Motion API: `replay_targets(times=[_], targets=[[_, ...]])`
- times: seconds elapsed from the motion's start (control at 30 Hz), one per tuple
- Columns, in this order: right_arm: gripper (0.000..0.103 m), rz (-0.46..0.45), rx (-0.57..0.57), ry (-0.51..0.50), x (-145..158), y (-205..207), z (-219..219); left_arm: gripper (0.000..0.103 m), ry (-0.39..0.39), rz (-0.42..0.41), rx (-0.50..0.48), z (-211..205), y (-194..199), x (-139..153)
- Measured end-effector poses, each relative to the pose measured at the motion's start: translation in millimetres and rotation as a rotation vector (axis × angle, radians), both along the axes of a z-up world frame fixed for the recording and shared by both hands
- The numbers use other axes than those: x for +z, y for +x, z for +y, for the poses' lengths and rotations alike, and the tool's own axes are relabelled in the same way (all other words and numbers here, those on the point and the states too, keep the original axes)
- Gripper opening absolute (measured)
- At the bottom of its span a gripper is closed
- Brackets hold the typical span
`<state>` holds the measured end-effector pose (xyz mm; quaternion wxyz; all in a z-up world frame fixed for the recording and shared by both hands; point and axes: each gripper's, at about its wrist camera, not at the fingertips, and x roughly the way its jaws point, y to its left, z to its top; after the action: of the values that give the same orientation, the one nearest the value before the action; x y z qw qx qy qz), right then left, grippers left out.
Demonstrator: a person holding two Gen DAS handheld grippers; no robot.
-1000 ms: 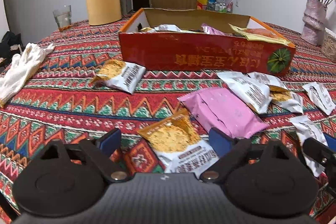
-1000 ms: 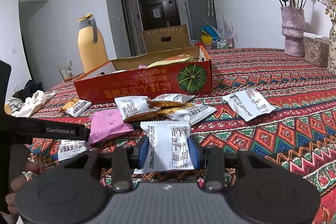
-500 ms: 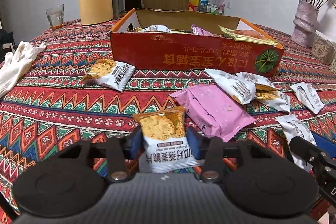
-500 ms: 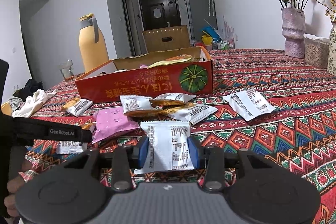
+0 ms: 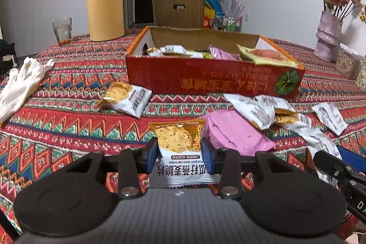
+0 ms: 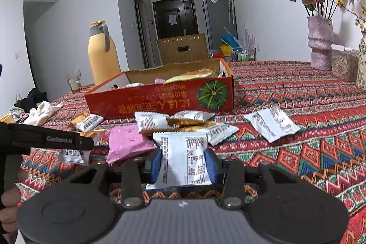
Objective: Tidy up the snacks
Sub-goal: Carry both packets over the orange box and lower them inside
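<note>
Where box (image 5: 215, 81) wall blocks: snacks (image 5: 219, 53) half-hidden.

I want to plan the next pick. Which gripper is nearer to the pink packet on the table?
Left. The left gripper, shut on a crisp packet, sits right beside the pink packet; the right gripper is slightly farther.

A desk under a red zigzag-patterned woven cloth (image 5: 68, 125) is carrying an open red cardboard box (image 5: 212, 77), scattered foil snack packets (image 6: 272, 122), a yellow jug (image 5: 105, 1), a glass (image 5: 62, 29), white gloves (image 5: 20, 81) and a pink vase (image 6: 319, 42).
</note>
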<state>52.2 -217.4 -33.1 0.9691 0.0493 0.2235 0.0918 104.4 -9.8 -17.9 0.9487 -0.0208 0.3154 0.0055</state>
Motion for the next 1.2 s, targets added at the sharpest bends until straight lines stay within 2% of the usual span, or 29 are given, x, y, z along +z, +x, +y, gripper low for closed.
replay_targets(times=[0.23,0.57,0.9,1.2], targets=[[0.040,-0.038,-0.005,-0.001,15,13,5,0.041,-0.007,-0.035,-0.007,2,6,17],[0.040,-0.075,-0.007,0.008,39,53,12,0.041,-0.009,-0.080,-0.019,0,31,45],[0.040,-0.113,-0.009,0.008,65,107,18,0.041,-0.010,-0.119,-0.025,-3,73,72],[0.040,-0.134,-0.003,0.006,76,164,26,0.041,-0.031,-0.140,-0.014,-1,120,79]])
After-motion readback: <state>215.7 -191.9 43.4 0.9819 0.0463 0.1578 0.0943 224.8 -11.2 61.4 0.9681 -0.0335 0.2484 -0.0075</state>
